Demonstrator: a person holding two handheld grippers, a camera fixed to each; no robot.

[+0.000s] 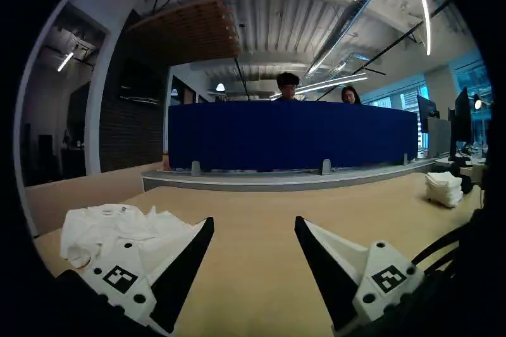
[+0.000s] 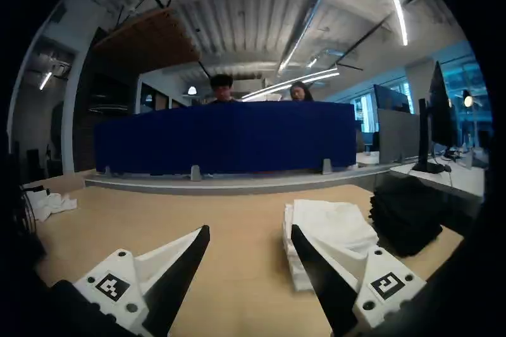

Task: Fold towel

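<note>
A crumpled white towel lies on the wooden table at the near left, partly behind my left finger in the left gripper view. My left gripper is open, with nothing between its fingers. A stack of folded white towels sits on the table just ahead and right in the right gripper view, its near part hidden behind the right finger. My right gripper stands open and holds nothing. The same folded stack appears far right in the left gripper view, and the crumpled towel far left in the right gripper view.
A blue divider panel runs across the back of the table, with two people behind it. A pile of black folded cloth sits to the right of the white stack. Monitors stand on the desk at the right.
</note>
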